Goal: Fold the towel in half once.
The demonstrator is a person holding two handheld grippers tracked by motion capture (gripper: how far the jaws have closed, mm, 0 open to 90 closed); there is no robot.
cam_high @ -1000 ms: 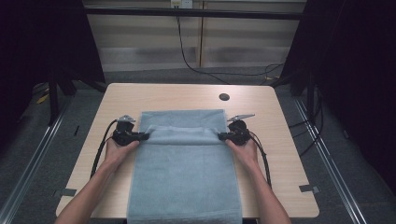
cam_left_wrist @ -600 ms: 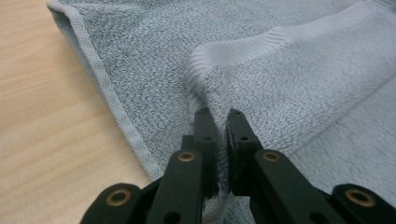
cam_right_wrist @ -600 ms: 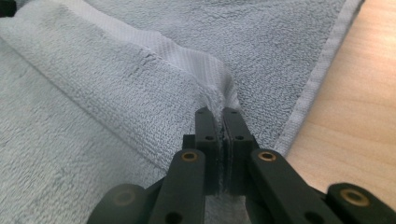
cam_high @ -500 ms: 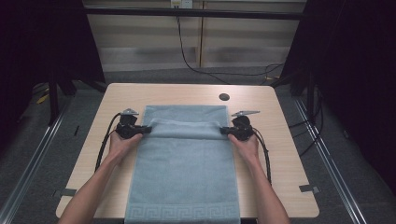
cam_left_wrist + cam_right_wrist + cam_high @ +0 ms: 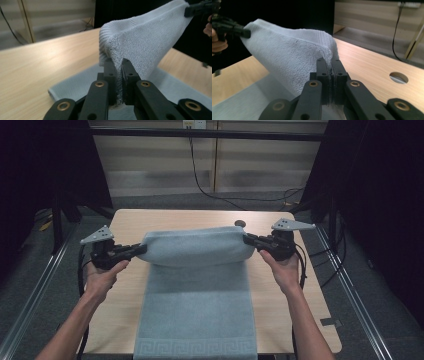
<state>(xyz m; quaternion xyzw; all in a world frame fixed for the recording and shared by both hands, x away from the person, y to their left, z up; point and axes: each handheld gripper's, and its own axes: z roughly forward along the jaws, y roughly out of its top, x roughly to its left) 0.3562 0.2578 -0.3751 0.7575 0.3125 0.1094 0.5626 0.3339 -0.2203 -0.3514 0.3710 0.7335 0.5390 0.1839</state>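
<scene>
Towel (image 5: 197,285) on table (image 5: 305,290), far edge lifted: left gripper (image 5: 139,249) and right gripper (image 5: 248,239) each pinch a corner. Looks mid-fold; next likely carry edge toward near end, keeping level.

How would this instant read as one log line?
left gripper: shut on towel | right gripper: shut on towel | far edge lifted off table

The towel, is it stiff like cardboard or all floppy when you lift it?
Probably floppy: the towel sags and curves between the left claw and the right claw pinching its corners. It likely isn't slippery, since its looped surface looks rough in the left gripper view. It seems light: thin pinches hold it up above the table.
</scene>
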